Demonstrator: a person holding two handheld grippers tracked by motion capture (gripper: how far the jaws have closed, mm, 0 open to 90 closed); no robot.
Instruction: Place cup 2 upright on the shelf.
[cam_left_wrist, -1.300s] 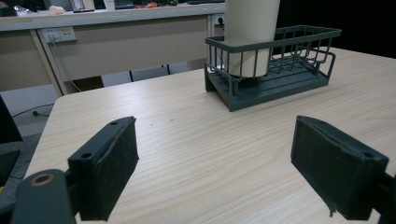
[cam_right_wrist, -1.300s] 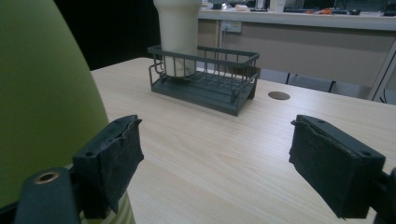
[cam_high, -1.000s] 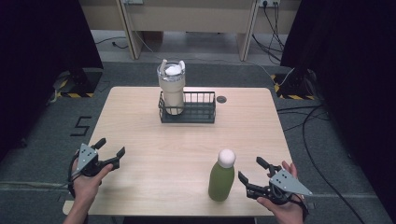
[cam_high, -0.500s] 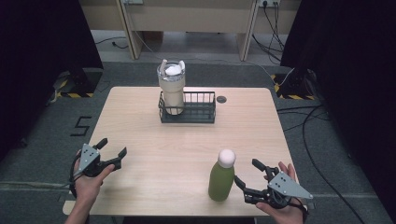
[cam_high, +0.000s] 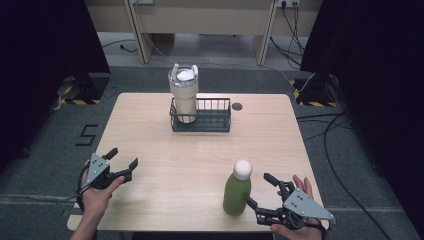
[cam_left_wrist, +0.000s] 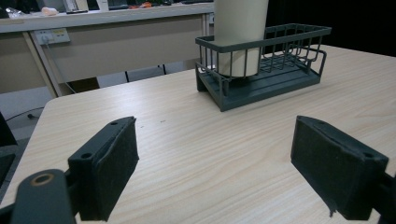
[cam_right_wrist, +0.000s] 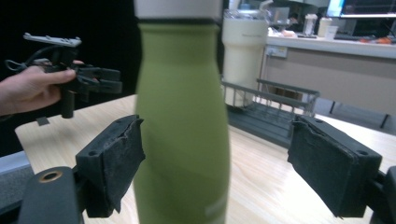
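The green bottle (cam_high: 236, 194) with its white cap stands upright near the table's (cam_high: 200, 150) near right edge. The right gripper (cam_high: 260, 192) sits just right of it, jaws spread and having just been opening; the bottle stands between them, its left side at one pad (the other is clear of it). The left gripper (cam_high: 123, 159) hovers spread at the near left, empty. Far off, a cream tumbler (cam_high: 183, 92) stands in a wire basket (cam_high: 215, 120).

The left gripper (cam_high: 121, 163) hovered at the table's seven o'clock corner, jaws wide apart, pointing toward two o'clock. The right gripper (cam_high: 259, 190), at five o'clock, pointed toward ten, its jaws having just been opening.
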